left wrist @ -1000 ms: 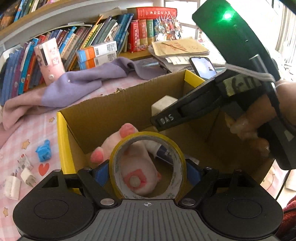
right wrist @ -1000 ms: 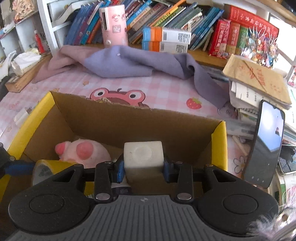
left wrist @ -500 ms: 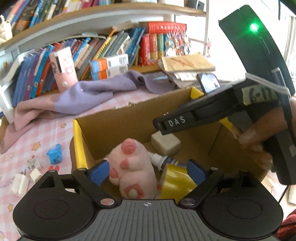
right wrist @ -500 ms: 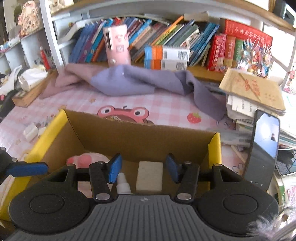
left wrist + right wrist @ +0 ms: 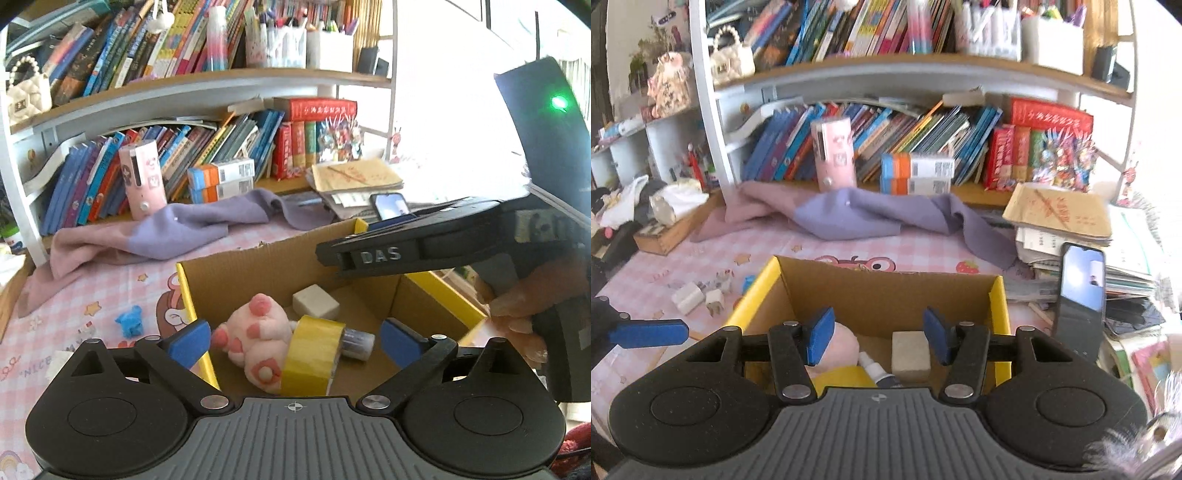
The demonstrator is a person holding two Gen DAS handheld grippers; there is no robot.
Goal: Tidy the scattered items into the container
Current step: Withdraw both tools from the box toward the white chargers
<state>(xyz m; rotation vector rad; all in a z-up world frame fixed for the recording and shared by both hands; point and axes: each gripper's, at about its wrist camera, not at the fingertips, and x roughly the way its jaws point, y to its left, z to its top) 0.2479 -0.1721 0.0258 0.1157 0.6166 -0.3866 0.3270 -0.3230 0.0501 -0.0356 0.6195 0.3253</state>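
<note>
Left gripper (image 5: 293, 338), nearest the lens, with jaws spread wide and nothing between the pads; they have just been opening. The yellow tape roll (image 5: 312, 354) it carried a second ago now lies on edge in the box (image 5: 236, 273), leaning against the pink plush (image 5: 258, 338). Right gripper (image 5: 877, 338), jaws partly open and empty, likewise just opened; the white block (image 5: 910, 356) it held a second ago now rests on the box floor, just beside a small bottle (image 5: 873, 369). Both grippers have lifted above the box rim since the release.

Both deliveries thus appear complete, and both grippers are free for the next pick.

Beyond the box's left wall, on the pink table (image 5: 768, 247): a blue toy (image 5: 129, 325) and a cluster of small white pieces (image 5: 698, 295), possibly plugs or erasers, too small to identify. These are the likely remaining targets. Farther back, a purple cloth (image 5: 857, 218) and a phone (image 5: 1080, 295) at the right.
</note>
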